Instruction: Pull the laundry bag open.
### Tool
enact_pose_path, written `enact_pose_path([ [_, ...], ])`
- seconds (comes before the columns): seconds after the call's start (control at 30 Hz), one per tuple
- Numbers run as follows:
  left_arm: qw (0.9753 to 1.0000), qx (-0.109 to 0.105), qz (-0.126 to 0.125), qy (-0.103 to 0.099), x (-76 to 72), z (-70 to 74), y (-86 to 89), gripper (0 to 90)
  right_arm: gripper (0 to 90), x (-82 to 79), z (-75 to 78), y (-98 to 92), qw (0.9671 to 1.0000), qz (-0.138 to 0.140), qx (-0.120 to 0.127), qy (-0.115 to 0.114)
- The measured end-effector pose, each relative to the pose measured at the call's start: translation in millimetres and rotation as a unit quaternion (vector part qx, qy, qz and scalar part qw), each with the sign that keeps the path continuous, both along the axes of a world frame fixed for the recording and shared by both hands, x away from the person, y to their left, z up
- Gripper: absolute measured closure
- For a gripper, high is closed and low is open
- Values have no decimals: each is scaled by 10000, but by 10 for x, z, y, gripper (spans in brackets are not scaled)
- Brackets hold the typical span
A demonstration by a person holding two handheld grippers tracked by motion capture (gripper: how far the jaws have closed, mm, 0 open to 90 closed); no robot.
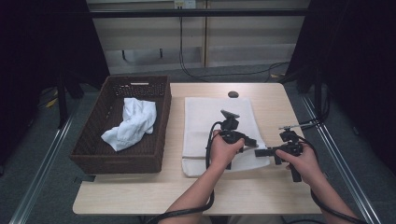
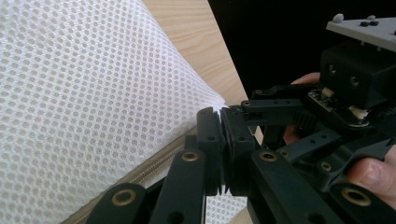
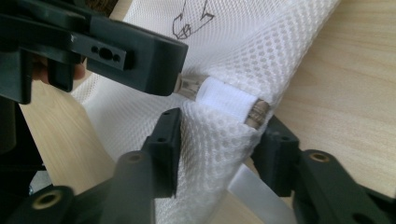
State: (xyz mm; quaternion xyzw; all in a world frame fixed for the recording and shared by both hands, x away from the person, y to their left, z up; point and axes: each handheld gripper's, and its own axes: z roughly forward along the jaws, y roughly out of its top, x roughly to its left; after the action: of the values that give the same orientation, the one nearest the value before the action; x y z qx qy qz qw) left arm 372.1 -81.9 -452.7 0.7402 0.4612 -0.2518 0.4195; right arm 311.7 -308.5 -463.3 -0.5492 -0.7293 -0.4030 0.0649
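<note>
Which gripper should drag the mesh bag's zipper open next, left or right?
Left, most likely. The left gripper is shut on the zipper pull. The right gripper stands open astride the corner of the mesh bag, so it is better suited to clamping and anchoring it.

Left tool (image 1: 252,142) jaws pinched together, right tool (image 1: 259,152) jaws apart

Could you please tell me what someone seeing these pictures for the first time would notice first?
Probably the flat white mesh laundry bag in the middle of the wooden table, with the left gripper and right gripper meeting at its near right corner. The left jaws are shut at the zipper end; the right jaws straddle bunched mesh. At the left, a dark brown wicker basket holds a crumpled white cloth.
</note>
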Motion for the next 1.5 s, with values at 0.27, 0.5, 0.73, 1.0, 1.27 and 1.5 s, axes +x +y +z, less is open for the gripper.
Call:
enact_pose_path([
  [0.27, 9998, -149, 35, 126, -7, -41, -3, 850, 704, 1, 23, -6, 10000, -16, -22, 17],
  [0.5, 9996, -190, 85, 208, -20, -78, -18, 850, 742, 1, 32, 3, 10000, 11, 13, 22],
  [0.73, 9995, -164, 103, 242, -11, -111, -7, 869, 792, -2, 30, 9, 10000, 16, 44, 56],
  [1.0, 10000, 30, 32, 60, -22, -64, 2, 873, 859, -8, 37, 29, 9998, 3, 127, 161],
  [1.27, 10000, 68, -18, -61, -32, -27, 60, 875, 868, -15, 53, 24, 9993, 25, 284, 222],
  [1.5, 9995, 281, 76, -118, -43, -49, 113, 877, 874, -16, 61, 30, 9994, 39, 244, 243],
])
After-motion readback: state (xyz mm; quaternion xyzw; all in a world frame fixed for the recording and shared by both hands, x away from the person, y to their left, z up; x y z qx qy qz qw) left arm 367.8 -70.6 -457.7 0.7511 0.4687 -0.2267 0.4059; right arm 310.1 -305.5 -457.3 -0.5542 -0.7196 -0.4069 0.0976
